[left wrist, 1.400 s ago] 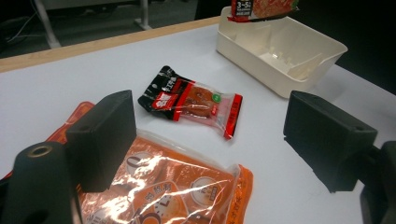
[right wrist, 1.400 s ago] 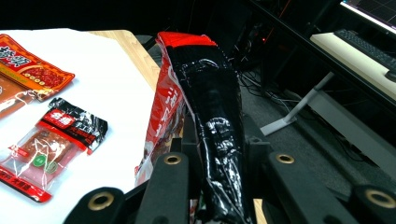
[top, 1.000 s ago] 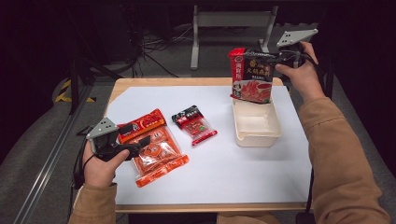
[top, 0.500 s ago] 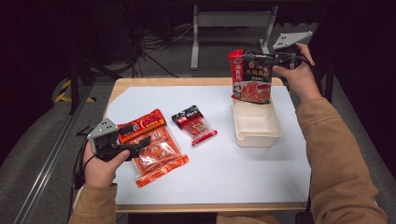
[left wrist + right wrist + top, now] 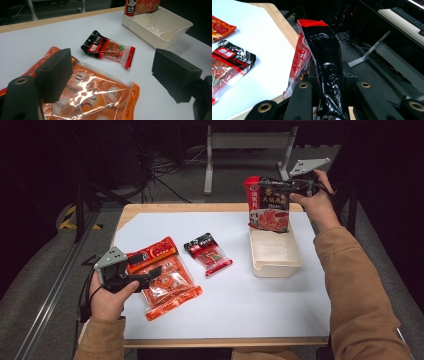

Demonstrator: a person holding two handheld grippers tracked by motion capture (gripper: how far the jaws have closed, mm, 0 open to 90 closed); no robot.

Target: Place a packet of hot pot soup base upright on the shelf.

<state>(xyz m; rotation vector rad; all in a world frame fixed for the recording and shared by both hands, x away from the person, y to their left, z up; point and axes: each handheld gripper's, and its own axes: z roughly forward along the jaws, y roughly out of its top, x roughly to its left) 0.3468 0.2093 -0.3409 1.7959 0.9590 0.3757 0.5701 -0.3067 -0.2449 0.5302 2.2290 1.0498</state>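
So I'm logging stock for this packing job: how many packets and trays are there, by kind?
Red-and-black pouch held upright by the right gripper: 1
Orange packets by the left gripper: 2
Small black-and-red packet: 1
Cream tray: 1
Total: 5

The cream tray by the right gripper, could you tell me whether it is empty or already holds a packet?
Nearly empty: the cream tray shows bare floor, and only the bottom edge of the red and black packet, clamped upright in the right gripper, dips into its far end.
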